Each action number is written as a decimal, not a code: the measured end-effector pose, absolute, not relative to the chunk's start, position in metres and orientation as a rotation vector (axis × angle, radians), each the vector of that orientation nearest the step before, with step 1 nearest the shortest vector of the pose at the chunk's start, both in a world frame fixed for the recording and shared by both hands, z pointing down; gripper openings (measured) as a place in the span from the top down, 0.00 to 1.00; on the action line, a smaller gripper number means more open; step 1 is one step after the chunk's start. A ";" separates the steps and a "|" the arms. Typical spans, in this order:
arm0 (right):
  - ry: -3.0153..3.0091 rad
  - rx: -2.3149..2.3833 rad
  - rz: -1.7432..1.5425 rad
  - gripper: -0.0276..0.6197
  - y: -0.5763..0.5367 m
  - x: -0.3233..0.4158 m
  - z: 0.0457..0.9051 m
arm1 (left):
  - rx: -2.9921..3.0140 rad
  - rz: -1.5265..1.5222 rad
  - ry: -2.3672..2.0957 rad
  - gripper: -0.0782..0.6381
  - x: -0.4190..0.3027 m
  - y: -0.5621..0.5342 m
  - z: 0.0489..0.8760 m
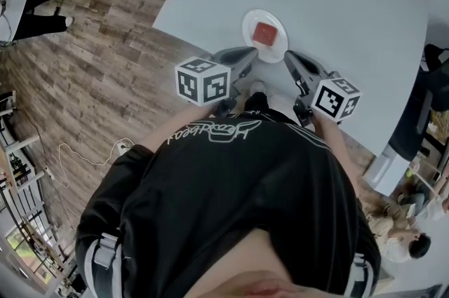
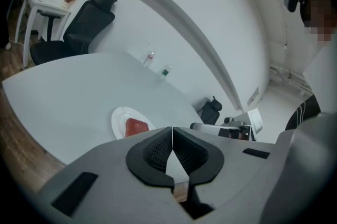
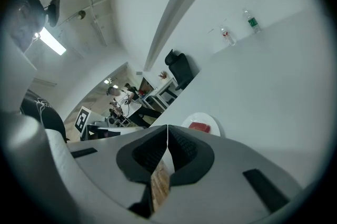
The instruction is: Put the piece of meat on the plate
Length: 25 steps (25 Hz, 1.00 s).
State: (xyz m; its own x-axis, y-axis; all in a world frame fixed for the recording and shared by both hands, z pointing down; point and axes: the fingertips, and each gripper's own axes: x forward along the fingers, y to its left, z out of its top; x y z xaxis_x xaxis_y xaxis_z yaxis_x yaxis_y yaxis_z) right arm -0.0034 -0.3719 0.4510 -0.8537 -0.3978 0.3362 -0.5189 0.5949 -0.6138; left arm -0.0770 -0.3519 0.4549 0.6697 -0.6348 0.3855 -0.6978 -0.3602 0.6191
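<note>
On the near edge of the table point(image 1: 337, 2), a red piece of meat point(image 1: 264, 32) lies on a white plate point(image 1: 247, 29), with both grippers shut and empty.
The meat sits flat around the middle of the plate, and nothing touches it. From the head view, the left gripper point(image 1: 250, 55) points at the plate's near-left rim and the right gripper point(image 1: 288, 57) at its near-right rim, so the plate lies between their tips. Each gripper's own view shows its jaws together at the tips with nothing held between the ribbed pads: left gripper point(image 2: 172, 131), right gripper point(image 3: 167, 128). In both views the plate point(image 2: 118, 117) point(image 3: 191, 119) and meat point(image 2: 136, 126) point(image 3: 199, 126) lie beyond the jaws. Two bottles point(image 2: 150, 57) stand by the table's far edge.
</note>
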 end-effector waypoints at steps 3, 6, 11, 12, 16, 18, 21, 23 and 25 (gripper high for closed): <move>-2.677 0.769 1.080 0.94 -0.354 -0.008 0.445 | 2.107 0.071 -0.987 0.88 -0.073 -0.330 0.446; -2.697 0.775 1.063 0.94 -0.330 -0.012 0.439 | 2.133 0.070 -0.955 0.88 -0.072 -0.303 0.442; -2.725 0.798 1.012 0.94 -0.284 -0.017 0.428 | 2.177 0.087 -0.912 0.88 -0.070 -0.259 0.434; -2.728 0.803 0.998 0.94 -0.275 -0.018 0.427 | 2.182 0.090 -0.903 0.88 -0.071 -0.251 0.433; -2.740 0.821 0.978 0.94 -0.238 -0.019 0.426 | 2.189 0.097 -0.876 0.88 -0.073 -0.218 0.433; -2.737 0.823 0.977 0.94 -0.225 -0.020 0.427 | 2.184 0.096 -0.866 0.88 -0.073 -0.206 0.435; -2.730 0.818 0.981 0.94 -0.213 -0.021 0.429 | 2.172 0.100 -0.853 0.88 -0.072 -0.195 0.437; -2.731 0.812 0.975 0.94 -0.203 -0.019 0.427 | 2.168 0.103 -0.849 0.88 -0.070 -0.184 0.437; -2.737 0.807 0.970 0.94 -0.193 -0.016 0.424 | 2.165 0.104 -0.852 0.88 -0.067 -0.174 0.435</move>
State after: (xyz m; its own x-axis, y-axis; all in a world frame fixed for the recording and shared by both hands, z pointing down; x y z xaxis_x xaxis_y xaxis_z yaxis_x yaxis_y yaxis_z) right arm -0.0164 -0.1933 0.4238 -0.8490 -0.4436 0.2873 -0.5255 0.6510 -0.5478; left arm -0.0668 -0.1743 0.4349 0.7708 -0.5415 0.3356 -0.6062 -0.4614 0.6478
